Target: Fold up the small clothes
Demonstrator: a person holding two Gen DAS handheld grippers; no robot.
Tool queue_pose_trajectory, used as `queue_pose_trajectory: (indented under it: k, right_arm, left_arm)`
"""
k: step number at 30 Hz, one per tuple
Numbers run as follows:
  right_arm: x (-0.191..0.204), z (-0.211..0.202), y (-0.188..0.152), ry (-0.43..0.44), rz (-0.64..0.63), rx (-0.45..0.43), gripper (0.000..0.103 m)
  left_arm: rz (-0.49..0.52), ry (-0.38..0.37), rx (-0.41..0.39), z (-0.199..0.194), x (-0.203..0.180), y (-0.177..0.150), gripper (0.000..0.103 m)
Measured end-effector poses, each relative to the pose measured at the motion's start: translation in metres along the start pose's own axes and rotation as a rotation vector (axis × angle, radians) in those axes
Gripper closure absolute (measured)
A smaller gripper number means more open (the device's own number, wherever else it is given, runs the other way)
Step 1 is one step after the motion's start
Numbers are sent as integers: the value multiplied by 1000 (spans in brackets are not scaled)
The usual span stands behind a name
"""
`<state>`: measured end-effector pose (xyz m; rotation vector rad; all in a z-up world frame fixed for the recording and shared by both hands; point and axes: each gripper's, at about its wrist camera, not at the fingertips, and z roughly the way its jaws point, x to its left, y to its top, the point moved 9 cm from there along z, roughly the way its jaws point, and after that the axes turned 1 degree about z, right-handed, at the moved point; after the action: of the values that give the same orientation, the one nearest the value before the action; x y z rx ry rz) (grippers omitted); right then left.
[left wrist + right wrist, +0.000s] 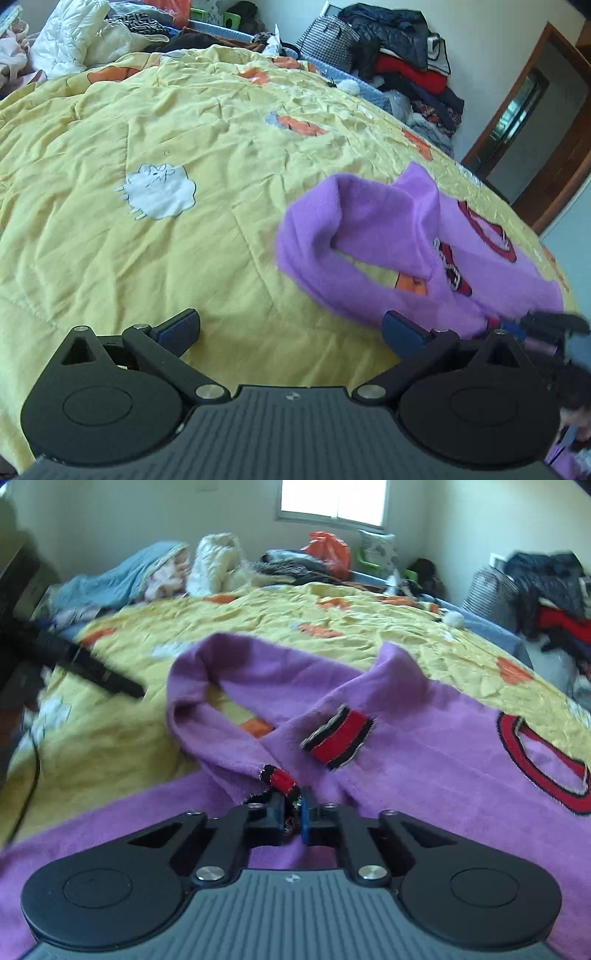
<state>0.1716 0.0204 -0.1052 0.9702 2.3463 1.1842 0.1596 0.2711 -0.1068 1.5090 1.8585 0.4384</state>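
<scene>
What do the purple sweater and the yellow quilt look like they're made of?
The purple sweater looks like a soft fuzzy knit, perhaps fleece or brushed acrylic: its surface is matte and nappy, with fuzzy edges and red-and-black striped cuffs. The yellow quilt looks like thin woven cotton over padding: it is matte and finely crinkled, with stitched quilting lines and sewn-on patches. Neither fiber can be confirmed by sight.
</scene>
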Motion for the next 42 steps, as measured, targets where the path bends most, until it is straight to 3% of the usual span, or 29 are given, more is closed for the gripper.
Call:
queue_pose_trajectory:
  k: [4,11,17,21,23,25,26,27,28,29,32,35,38,42]
  right_arm:
    - [-3,-12,27,53,131,-16,98]
    - [27,-17,124,305,353,31,98]
    - [70,2,208,456,492,105,98]
    - [110,5,243,569,564,138,98]
    - [131,17,250,584,554,174,97]
    - [149,47,242,557,517,258,96]
    - [157,63,235,549,491,297,87]
    - [162,79,227,534,473,346,76]
    - [160,91,219,497,478,371,48]
    - [153,94,217,466,495,353,34]
    - [127,64,219,515,532,235,28]
    - [84,12,206,438,487,84,14]
    - [35,-34,152,328,482,-5,9]
    - [-23,-76,45,182,576,-32,9]
  left_arm:
    - [59,5,-3,-6,-8,-7,0]
    - [153,11,-16,-8,-27,-20,0]
    - [97,-31,-44,-11,-23,-14,0]
    - [51,1,-84,-14,-4,3,0]
    - [17,14,-98,-15,9,10,0]
    - [-21,39,-109,-13,23,17,0]
    - [-32,50,-106,-11,30,20,0]
    - [-33,59,-102,-9,34,21,0]
    - [-31,73,-99,-7,38,22,0]
    - [-26,85,-94,-7,42,23,0]
    - [4,147,-87,-9,57,23,0]
    - [15,161,-89,-17,77,25,0]
    - [-2,165,-91,-25,106,25,0]
    - [-57,212,-118,-38,146,32,0]
